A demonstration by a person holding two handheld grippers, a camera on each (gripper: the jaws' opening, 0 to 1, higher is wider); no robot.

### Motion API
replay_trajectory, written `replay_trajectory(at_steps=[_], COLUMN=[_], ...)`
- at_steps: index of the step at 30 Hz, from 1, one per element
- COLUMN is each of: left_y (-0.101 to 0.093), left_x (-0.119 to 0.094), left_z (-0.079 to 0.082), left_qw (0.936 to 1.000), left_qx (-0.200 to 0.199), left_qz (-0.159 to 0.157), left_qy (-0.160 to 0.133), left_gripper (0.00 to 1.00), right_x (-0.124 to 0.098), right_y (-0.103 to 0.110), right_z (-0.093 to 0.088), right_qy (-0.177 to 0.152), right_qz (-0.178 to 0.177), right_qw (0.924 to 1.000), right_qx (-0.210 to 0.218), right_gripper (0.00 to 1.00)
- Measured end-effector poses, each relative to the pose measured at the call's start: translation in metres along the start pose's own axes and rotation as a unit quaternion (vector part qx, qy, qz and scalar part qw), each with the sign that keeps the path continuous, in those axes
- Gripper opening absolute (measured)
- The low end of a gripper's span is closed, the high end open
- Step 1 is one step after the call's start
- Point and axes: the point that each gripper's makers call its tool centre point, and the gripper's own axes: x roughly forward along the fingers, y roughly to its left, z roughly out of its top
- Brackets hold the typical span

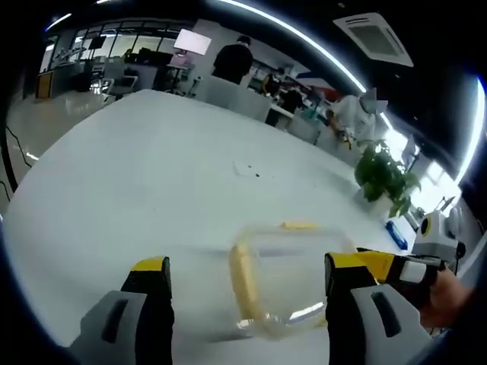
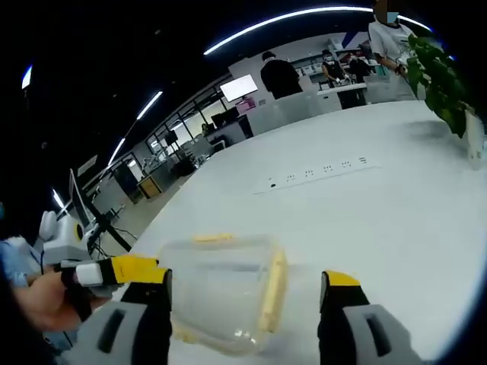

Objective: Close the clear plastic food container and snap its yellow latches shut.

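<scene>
1. Left gripper view, L to R: left gripper has its jaws spread wide, nothing between the tips; only the yellow-tipped ends and grey bodies rise from the bottom edge, rest cut off.
2. Clear plastic container sits on the white table, between and just beyond the jaws, nearer the R one. Walls are see-through and blurred, so lid position is hard to make out – prob. resting on top, can't confirm.
3. Yellow latches counted here: 2 – a long one on the container's L side, a short one at the far edge. Whether snapped or loose: can't tell.
4. Far R: right gripper comes in, tip close to the container's R side, a hand behind it, partly cut by the edge. Potted plant at the table's far R.
5. Right gripper view, L to R: left gripper enters from the L beside the container; right gripper jaws wide apart, holding nothing.
6. Latches here: 2 again, one at the far rim, one on the R side. Near corner blurred.
7. Background: 4 people, small, indistinct.
</scene>
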Motion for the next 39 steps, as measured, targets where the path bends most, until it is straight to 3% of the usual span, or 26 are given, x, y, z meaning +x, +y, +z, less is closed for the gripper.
replay_trajectory(at_steps=[2, 4, 9, 16, 20, 26, 31, 36, 39], left_y=[0.002, 0.006, 0.003, -0.005, -0.001, 0.004, 0.008, 0.007, 0.008], left_x=[-0.005, -0.009, -0.034, -0.095, -0.134, -0.191, -0.235, -0.264, -0.274], left_z=[0.003, 0.005, 0.005, 0.007, 0.002, -0.024, -0.054, -0.074, -0.082], left_qw=[1.0, 0.9998, 0.9991, 0.9978, 0.9964, 0.9927, 0.9921, 0.9928, 0.9914], left_qx=[0.001, 0.017, 0.041, 0.065, 0.085, 0.12, 0.125, 0.117, 0.128], left_qz=[-0.001, 0.006, -0.002, -0.007, 0.004, 0.01, 0.013, 0.015, 0.016], left_qy=[-0.008, -0.011, 0.0, -0.005, -0.01, 0.0, 0.011, 0.019, 0.024], left_gripper=[0.89, 0.99, 0.99, 0.99, 0.99, 0.99, 0.99, 0.99, 0.99], right_x=[-0.002, -0.006, -0.026, -0.091, -0.127, -0.178, -0.221, -0.254, -0.271], right_y=[0.002, 0.008, 0.016, 0.041, 0.052, 0.06, 0.059, 0.053, 0.047], right_z=[0.002, 0.003, 0.005, 0.01, 0.001, -0.027, -0.057, -0.093, -0.103], right_qy=[-0.005, -0.002, 0.005, -0.012, -0.019, -0.009, -0.003, 0.024, 0.029], right_qz=[0.0, 0.011, 0.012, 0.005, 0.0, -0.006, -0.013, -0.013, -0.016], right_qw=[0.9999, 0.9998, 0.9982, 0.9944, 0.9926, 0.989, 0.9883, 0.9852, 0.9854], right_qx=[-0.01, -0.018, -0.059, -0.105, -0.12, -0.147, -0.152, -0.169, -0.167], right_gripper=[0.98, 1.0, 1.0, 1.0, 1.0, 1.0, 1.0, 1.0, 1.0])
